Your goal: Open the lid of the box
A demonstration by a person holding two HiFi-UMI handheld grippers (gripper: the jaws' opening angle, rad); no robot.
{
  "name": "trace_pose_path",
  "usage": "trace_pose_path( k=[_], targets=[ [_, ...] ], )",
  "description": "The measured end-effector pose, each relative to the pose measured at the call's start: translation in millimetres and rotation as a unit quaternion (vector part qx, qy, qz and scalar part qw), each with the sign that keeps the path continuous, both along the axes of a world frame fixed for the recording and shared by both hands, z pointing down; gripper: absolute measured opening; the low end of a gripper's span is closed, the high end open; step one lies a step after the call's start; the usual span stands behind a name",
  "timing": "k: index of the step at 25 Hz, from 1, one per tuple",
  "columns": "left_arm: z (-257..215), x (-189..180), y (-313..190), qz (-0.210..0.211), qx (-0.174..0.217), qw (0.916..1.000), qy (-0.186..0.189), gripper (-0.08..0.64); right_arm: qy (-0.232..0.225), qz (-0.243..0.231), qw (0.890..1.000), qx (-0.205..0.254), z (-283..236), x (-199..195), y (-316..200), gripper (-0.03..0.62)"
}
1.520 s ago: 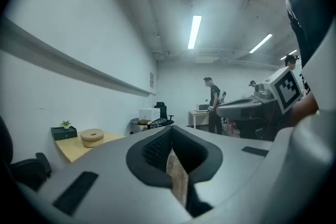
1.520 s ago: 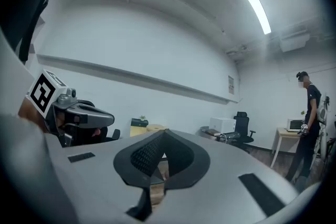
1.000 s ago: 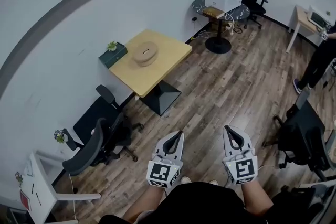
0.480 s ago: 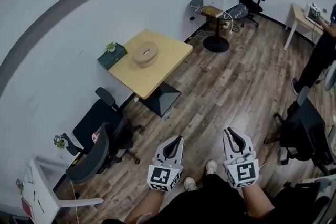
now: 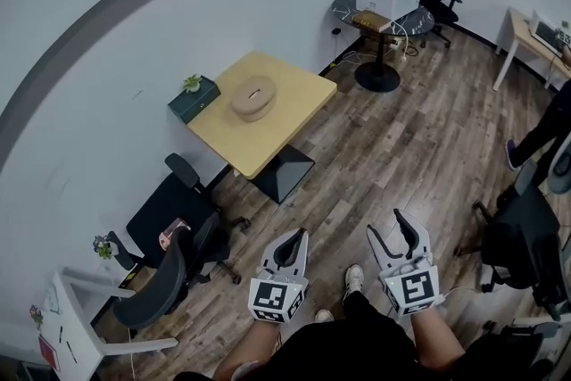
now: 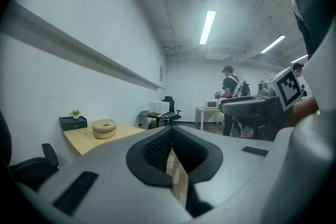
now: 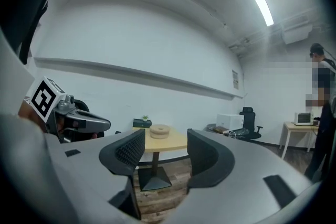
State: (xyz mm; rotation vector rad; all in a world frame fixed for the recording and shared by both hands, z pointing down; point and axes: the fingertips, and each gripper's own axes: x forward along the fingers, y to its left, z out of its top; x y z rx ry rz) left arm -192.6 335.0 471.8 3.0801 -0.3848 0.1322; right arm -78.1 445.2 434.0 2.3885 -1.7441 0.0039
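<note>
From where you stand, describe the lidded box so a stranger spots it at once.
Find the square yellow table by the white wall. The box sits on it. It is round and tan with a slotted lid, unlike the dark green rectangular case beside it.

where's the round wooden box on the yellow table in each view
Head view: the round wooden box sits upper middle-left, on the yellow table.
Left gripper view: far left, a little below mid-height.
Right gripper view: just left of centre, below mid-height.
Shared landmark: the dark case with a small plant, left of the box in every view.
</note>
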Motion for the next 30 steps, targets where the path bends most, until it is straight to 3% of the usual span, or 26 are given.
trace_pose_path(
  k=[13,20,30],
  targets=[
    [-23.0,99.5,-51.9,-0.030,0.011,0.9995,0.006,0.018,-0.017,-0.043,0.999,-0.002,2.2,105.2,-63.0,0.368],
    [-5.9,127.8,-85.7,-0.069,-0.001,0.9974,-0.022,0.018,-0.033,-0.059,0.998,-0.007,8.9,152.6,-78.6,0.385],
    [8.2,165.8,-98.1,-0.078,-0.009,0.9964,-0.031,0.018,-0.045,-0.091,0.995,-0.014,21.1,188.7,-110.0,0.403]
  ],
)
